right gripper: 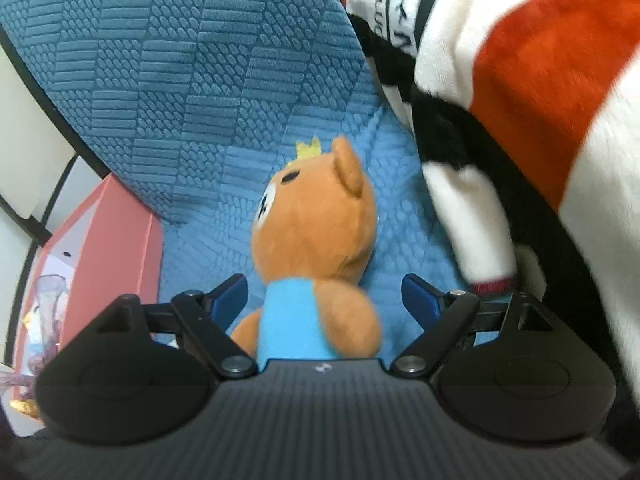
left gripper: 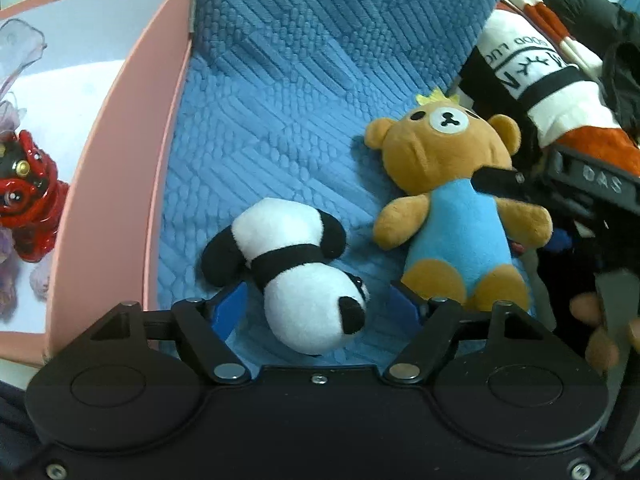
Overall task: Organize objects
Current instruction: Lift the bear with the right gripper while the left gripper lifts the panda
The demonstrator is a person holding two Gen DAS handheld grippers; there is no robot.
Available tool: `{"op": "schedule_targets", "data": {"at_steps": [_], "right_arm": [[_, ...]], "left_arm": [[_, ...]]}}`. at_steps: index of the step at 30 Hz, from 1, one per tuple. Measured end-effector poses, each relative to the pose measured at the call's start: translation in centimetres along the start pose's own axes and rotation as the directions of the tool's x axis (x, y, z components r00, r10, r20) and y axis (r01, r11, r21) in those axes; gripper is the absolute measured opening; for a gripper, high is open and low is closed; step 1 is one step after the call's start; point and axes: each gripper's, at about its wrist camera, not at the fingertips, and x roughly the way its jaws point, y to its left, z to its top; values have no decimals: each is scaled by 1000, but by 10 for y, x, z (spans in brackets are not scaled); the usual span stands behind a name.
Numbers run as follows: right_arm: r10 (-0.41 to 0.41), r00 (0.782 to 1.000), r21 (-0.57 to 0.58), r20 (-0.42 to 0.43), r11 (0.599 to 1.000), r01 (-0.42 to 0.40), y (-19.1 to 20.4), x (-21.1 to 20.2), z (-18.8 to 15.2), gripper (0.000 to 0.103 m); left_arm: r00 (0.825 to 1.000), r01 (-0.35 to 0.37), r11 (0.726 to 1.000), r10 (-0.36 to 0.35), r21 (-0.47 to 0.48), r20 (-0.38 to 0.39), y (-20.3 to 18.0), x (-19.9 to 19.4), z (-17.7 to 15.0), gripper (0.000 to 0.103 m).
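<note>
Striped blanket (left gripper: 532,80), upper right of left wrist view: white patch with black print seen upside down and curved; a small line reads roughly "GOOD LU…", remainder hidden; larger characters beneath not legible.
Same blanket (right gripper: 404,20), top of right wrist view: print cropped and blurred, unreadable.
Black device (left gripper: 592,184), right edge of left wrist view: raised letters "DAS".

panda (left gripper: 298,280): fuzzy plush | bear (left gripper: 452,200): soft plush | cushion (left gripper: 280,80): ribbed blue cloth | box (left gripper: 132,168): matt pink card
</note>
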Motion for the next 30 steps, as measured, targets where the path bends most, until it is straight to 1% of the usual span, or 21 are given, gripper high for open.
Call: {"op": "schedule_targets", "data": {"at_steps": [2,3,4,5,7,8,10,19,22,24,27,30], "right_arm": [[21,1000,43,-14,999,-21,0,2,-4,84],[23,999,64,-23,998,-22,-1,3,-5,80],[20,999,83,-40,996,-17,-1,7,-6,78],[19,998,94,-56,995,-14,-1,9,-7,73],[42,995,119,-94,992,-30,-2,16,-7,68],[61,992,141,-114,989,-45,-4,18,-7,66],[64,990,150,-123,988,-45,-2,23,-6,65],[32,991,64,-133,998,-24,16,28,-2,62],[17,991,26,-135,1000,-14,23,29,1,58],[-1,992,-26,-125,1000,-2,29,26,2,56],[-25,993,-67,-119,998,18,29,22,2,55],[-48,992,-101,-119,994,37,27,16,2,55]], "left_arm": [[1000,-2,1000,2,1,-4,1,2,-1,69],[1000,3,1000,-3,-3,-9,1,4,-2,66],[1000,12,1000,-12,-8,-15,1,5,-3,65],[1000,20,1000,-20,-13,-20,0,6,-4,64],[999,28,999,-29,-25,-30,0,9,-6,60],[999,29,999,-30,-33,-36,0,11,-6,59],[999,27,999,-28,-43,-35,0,13,-6,55],[998,46,995,-49,-88,-37,1,19,-7,55],[998,45,995,-48,-89,-30,0,19,-7,55],[999,46,996,-48,-83,-24,0,18,-7,53],[999,46,995,-48,-85,-21,1,16,-8,52],[999,30,997,-31,-75,-14,1,11,-10,52]]}}
